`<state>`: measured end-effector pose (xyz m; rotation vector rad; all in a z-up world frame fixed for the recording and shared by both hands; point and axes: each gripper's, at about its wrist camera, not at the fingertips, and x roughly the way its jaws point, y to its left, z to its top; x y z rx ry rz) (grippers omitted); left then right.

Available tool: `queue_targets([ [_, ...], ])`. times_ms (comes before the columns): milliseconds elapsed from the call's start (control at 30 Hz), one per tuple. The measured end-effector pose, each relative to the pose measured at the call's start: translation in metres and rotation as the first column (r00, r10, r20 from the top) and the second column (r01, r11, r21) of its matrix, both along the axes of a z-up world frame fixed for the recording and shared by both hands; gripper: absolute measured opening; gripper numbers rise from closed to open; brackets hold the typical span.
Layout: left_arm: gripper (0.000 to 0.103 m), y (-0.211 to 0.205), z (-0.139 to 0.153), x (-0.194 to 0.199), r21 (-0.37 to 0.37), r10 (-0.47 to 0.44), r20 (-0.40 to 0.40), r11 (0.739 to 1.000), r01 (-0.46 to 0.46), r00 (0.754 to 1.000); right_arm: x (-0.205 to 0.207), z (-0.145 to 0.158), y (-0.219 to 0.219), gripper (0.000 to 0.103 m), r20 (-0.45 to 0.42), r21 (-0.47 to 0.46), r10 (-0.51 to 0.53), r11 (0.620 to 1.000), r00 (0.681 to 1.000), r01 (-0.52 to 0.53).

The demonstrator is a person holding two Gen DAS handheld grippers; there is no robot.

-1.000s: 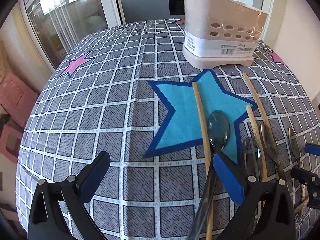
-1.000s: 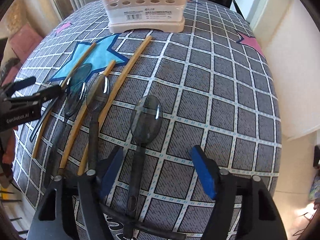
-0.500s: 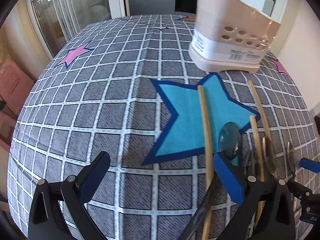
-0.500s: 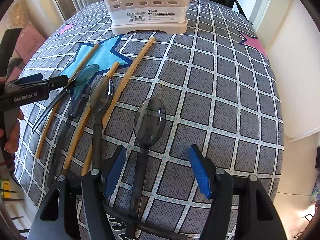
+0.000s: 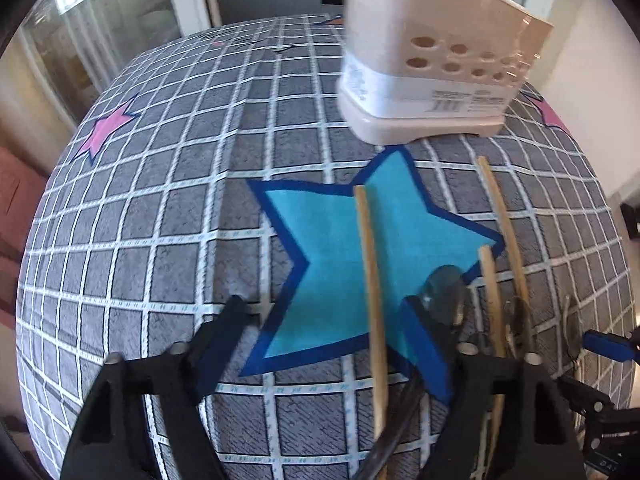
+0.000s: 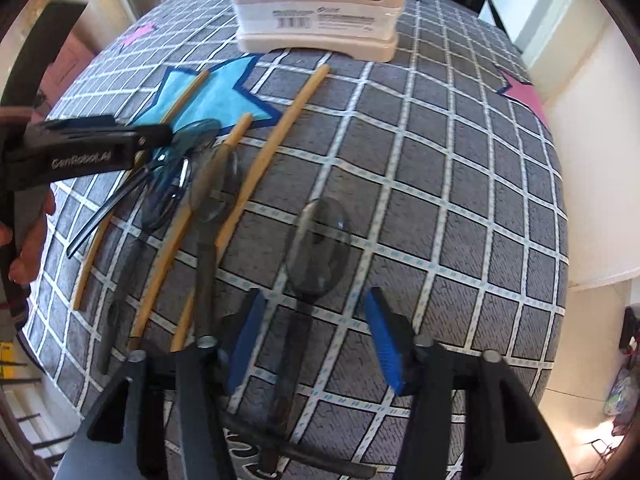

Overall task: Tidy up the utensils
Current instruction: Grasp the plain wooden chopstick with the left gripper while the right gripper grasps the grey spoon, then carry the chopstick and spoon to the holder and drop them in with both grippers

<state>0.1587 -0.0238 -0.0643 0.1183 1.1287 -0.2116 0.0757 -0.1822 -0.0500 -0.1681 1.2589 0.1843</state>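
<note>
A white utensil caddy (image 5: 436,68) stands at the far side of the table; it also shows in the right wrist view (image 6: 320,8). Wooden chopsticks (image 5: 372,280) and dark translucent spoons lie in a row on the cloth. My left gripper (image 5: 328,344) is open; a dark spoon (image 5: 444,292) rests against its right finger, lifted off the cloth at a tilt (image 6: 192,136). My right gripper (image 6: 316,336) is open, its fingers either side of the handle of another dark spoon (image 6: 320,240) that lies flat.
The table wears a grey checked cloth with a blue star (image 5: 352,248) and pink stars (image 5: 108,132). Two more spoons (image 6: 212,196) and chopsticks (image 6: 276,152) lie between the grippers. The table edge drops off at the right (image 6: 568,280).
My left gripper has moved forward toward the caddy, and the dark spoon against its right finger has risen off the cloth. My right gripper has edged forward along its spoon's handle.
</note>
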Motion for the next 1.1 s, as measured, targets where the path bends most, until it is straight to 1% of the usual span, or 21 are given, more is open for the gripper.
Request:
queue_targets([
  [33,0.082,-0.006,0.002,0.000,0.006,-0.027,-0.007,1.000,0.027,1.000,0.001,0.000,0.001,0.039,-0.009,-0.001,0.003,1.000,1.000,-0.003],
  [67,0.076,-0.011,0.004,0.000,0.008,-0.056,-0.017,0.998,0.056,0.998,0.003,0.000,0.002,0.035,-0.015,0.000,0.005,1.000,1.000,-0.005],
  [133,0.052,-0.020,0.006,0.000,0.014,-0.110,-0.039,0.994,0.110,0.993,0.005,0.000,0.001,0.017,-0.028,0.006,0.004,1.000,1.000,-0.004],
  [167,0.044,-0.025,0.006,-0.001,0.019,-0.131,-0.046,0.991,0.132,0.990,0.006,0.000,-0.002,0.012,-0.034,0.015,-0.001,1.000,0.999,0.001],
  [200,0.036,-0.027,0.007,-0.001,0.030,-0.140,-0.047,0.989,0.142,0.989,0.008,0.000,-0.004,0.013,-0.038,0.027,-0.002,1.000,0.999,0.003],
  [267,0.036,-0.030,0.007,-0.005,0.057,-0.139,-0.026,0.988,0.141,0.990,0.011,0.002,-0.013,0.013,-0.052,0.082,-0.014,0.996,0.999,0.018],
  [300,0.036,-0.027,0.009,-0.009,0.053,-0.127,0.003,0.991,0.127,0.992,0.011,0.003,-0.018,0.013,-0.053,0.117,-0.019,0.993,0.998,0.025],
  [333,0.036,-0.022,0.012,-0.012,0.026,-0.104,0.032,0.994,0.104,0.994,0.012,0.004,-0.024,0.013,-0.049,0.159,-0.026,0.987,0.998,0.033],
  [400,0.036,-0.011,0.020,-0.019,-0.021,-0.055,0.078,0.998,0.057,0.995,0.012,0.008,-0.032,0.013,-0.029,0.201,-0.036,0.979,0.999,0.041],
  [533,0.036,0.007,0.040,-0.036,-0.086,0.034,0.170,0.996,-0.020,0.985,0.011,0.023,-0.048,0.013,0.030,0.280,-0.042,0.959,0.999,0.032],
  [567,0.036,0.013,0.049,-0.041,-0.117,0.062,0.197,0.992,-0.039,0.978,0.012,0.028,-0.051,0.013,0.048,0.292,-0.045,0.956,0.998,0.029],
  [667,0.036,0.031,0.067,-0.044,-0.174,0.120,0.256,0.982,-0.076,0.959,0.011,0.048,-0.058,0.013,0.123,0.321,-0.052,0.947,0.991,0.010],
  [767,0.036,0.041,0.080,-0.049,-0.223,0.164,0.287,0.969,-0.101,0.944,0.008,0.065,-0.061,0.013,0.186,0.330,-0.057,0.944,0.981,-0.008],
  [967,0.036,0.046,0.107,-0.054,-0.267,0.207,0.342,0.957,-0.116,0.917,0.009,0.094,-0.057,0.013,0.280,0.346,-0.061,0.937,0.958,-0.041],
  [1100,0.036,0.042,0.136,-0.053,-0.306,0.222,0.399,0.947,-0.099,0.890,0.015,0.115,-0.058,0.013,0.331,0.361,-0.067,0.931,0.941,-0.061],
])
